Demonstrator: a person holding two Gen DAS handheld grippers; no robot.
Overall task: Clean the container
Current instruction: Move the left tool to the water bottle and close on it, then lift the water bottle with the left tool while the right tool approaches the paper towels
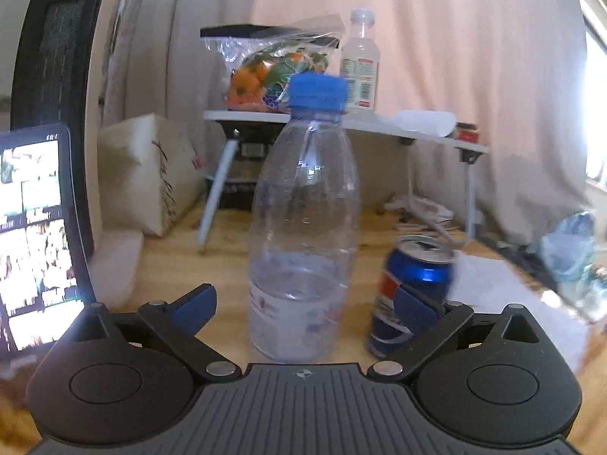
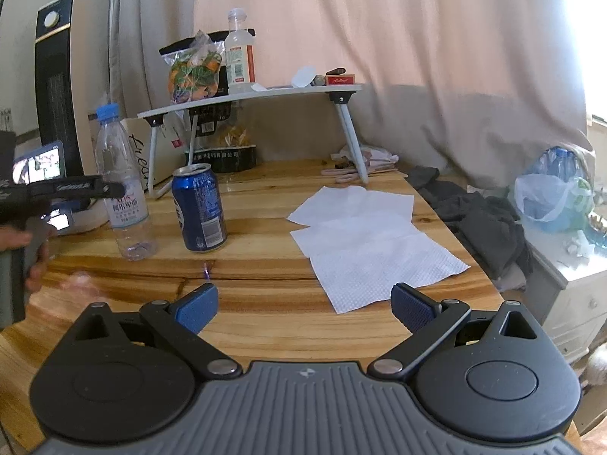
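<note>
Standing at frame centre between spread jaws of left gripper: capped water bottle, ungripped. Beside it, lower right: blue can. Right gripper, jaws spread, above table; paper towels mid-frame, untouched. Cleaning apparently not yet begun.

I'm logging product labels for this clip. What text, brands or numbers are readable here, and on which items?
"阿尔卑斯": water bottle label, partly legible; its smaller print is too small.
Pepsi globe logo, no readable words: blue can; its back print is too small.
"Fre…": cursive on the paper bag, cut off.
"…有限公司": dark box under the folding table; the rest is blurred.
Red box: script unreadable.
White bottle: label unreadable.
</note>
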